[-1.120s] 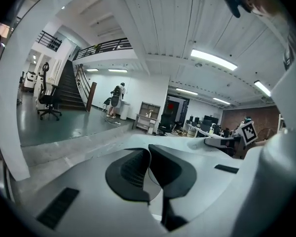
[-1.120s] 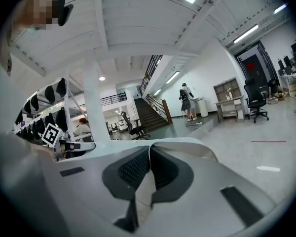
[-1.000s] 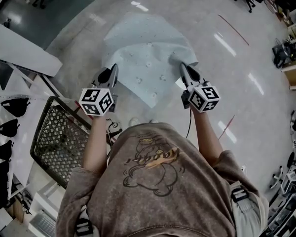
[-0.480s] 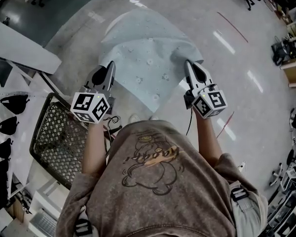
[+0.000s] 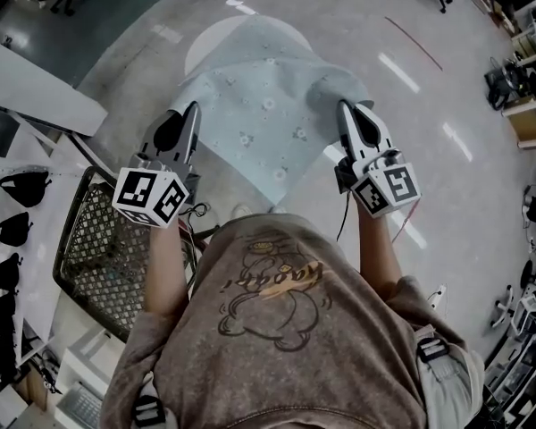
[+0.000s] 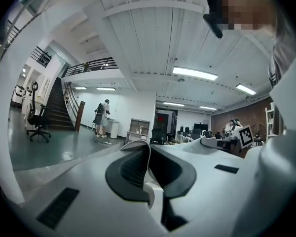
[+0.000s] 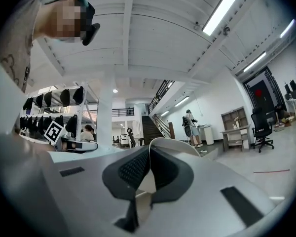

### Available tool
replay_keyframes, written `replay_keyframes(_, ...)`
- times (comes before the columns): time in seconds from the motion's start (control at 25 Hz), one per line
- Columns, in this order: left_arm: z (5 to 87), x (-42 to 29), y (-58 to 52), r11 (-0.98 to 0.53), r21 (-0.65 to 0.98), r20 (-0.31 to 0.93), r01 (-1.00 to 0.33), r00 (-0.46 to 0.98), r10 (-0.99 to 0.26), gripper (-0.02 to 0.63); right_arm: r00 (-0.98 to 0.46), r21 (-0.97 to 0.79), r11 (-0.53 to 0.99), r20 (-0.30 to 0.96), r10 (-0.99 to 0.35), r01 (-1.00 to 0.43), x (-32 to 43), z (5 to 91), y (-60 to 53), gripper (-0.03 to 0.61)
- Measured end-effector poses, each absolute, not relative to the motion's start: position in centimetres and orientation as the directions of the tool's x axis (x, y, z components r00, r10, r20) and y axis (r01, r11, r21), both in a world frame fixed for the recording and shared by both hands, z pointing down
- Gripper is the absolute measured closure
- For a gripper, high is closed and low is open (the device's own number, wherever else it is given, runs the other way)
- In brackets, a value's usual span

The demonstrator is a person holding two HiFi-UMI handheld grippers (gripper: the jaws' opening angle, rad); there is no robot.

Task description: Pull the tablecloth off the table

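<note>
Tablecloth (image 5: 268,119) mid-pull: near edge off table (image 5: 203,50), far part draped over it. Left gripper (image 5: 193,108) and right gripper (image 5: 343,105) clamped tight on its near corners. Next, likely: draw back from table until far edge slides free.

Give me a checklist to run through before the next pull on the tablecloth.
1. Left gripper clamped on the tablecloth: ok, a thin cloth edge sits between its shut jaws.
2. Right gripper clamped on the cloth: ok, cloth edge pinched between its jaws.
3. Cloth spread between both grippers without bunching: ok, apart from a fold near the right gripper.
4. Nothing lying on the cloth: ok, only its printed pattern shows.
5. Cloth fully off the round table: not ok, the far end appears to lie over it.
6. Wire basket clear of the cloth: ok, apart from it.
</note>
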State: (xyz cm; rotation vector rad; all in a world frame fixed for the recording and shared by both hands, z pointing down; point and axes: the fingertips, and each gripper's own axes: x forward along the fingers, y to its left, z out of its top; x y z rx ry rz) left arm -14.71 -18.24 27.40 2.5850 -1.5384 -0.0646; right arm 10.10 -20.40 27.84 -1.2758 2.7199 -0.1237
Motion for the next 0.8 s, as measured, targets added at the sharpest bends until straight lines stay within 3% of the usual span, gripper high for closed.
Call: replay_keyframes(0.8,27.6,-10.4,-15.7,-0.624,0.159,0.02,-0.765,0.634,-0.773,0.594,-0.476,-0.137,0.481,-0.072,-0.877,-0.866,13.5,28.4,-14.3,0.569)
